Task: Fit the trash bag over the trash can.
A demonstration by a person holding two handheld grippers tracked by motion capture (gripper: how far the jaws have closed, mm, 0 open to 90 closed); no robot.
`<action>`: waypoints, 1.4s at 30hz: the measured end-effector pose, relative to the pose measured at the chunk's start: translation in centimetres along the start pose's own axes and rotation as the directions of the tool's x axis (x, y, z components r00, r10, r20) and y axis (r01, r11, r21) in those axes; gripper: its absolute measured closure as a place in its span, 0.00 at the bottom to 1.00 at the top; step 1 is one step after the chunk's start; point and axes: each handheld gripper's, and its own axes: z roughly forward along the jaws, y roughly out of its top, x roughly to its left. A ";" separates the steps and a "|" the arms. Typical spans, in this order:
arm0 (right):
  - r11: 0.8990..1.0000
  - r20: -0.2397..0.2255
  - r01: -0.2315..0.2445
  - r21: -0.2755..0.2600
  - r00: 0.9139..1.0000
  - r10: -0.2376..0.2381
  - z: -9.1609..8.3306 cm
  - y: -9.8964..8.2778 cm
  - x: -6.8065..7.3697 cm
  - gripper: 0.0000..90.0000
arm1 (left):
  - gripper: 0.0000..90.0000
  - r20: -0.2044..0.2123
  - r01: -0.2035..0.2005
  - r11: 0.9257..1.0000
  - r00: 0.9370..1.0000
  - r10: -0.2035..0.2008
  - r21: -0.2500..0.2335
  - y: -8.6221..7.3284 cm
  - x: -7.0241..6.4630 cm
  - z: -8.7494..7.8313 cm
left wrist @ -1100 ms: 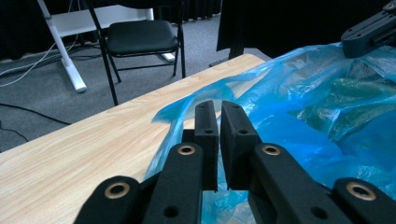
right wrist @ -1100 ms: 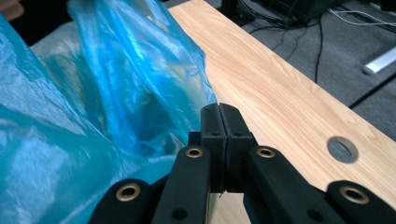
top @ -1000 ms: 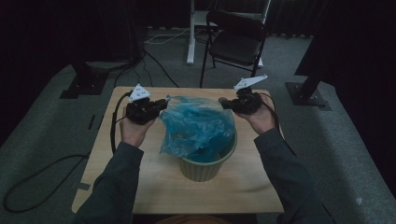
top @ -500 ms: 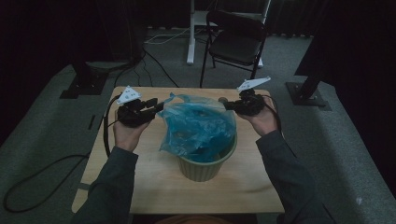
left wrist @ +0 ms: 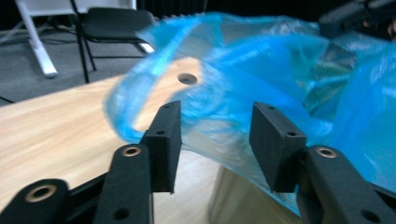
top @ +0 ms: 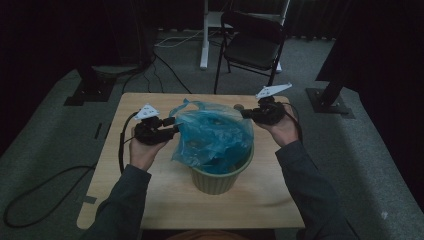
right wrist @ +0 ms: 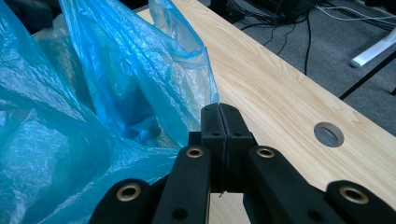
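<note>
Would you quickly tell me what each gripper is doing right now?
Left gripper: open, jaws just opened, blue plastic bag loose between them.
Right gripper: shut on the bag's edge.

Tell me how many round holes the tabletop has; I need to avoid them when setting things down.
1 is visible: a round hole near the table's far edge, just beyond the blue bag by the right gripper. The bag could hide others.

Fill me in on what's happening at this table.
A person is fitting a blue plastic bag into a green bin on a wooden table. The right gripper is shut on the bag's rim at the far right side. The left gripper has just been opening: its jaws stand apart with the bag's edge loose between them, not pinched. The bag bulges above the bin and isn't yet pulled down over its rim.
</note>
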 end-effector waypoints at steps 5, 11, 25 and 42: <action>1.000 -0.002 -0.003 -0.005 1.000 0.003 0.0 -0.1 0.0 1.00 | 0.68 0.026 -0.021 0.999 0.999 0.020 0.042 0.0 -0.8 1.3; 1.000 0.012 -0.027 -0.003 1.000 0.027 -0.3 -0.8 -0.6 1.00 | 0.85 0.033 -0.040 0.999 0.999 0.039 0.027 0.1 -1.2 1.1; 0.994 0.009 -0.098 0.046 0.995 0.098 0.4 -3.8 -1.8 1.00 | 0.95 -0.001 0.000 1.000 1.000 0.000 0.026 -0.9 0.4 -0.2; 0.993 -0.068 -0.112 0.040 0.991 0.114 -1.3 -7.5 -0.5 0.98 | 0.88 -0.014 0.010 1.000 1.000 -0.010 0.016 -2.4 0.4 -1.8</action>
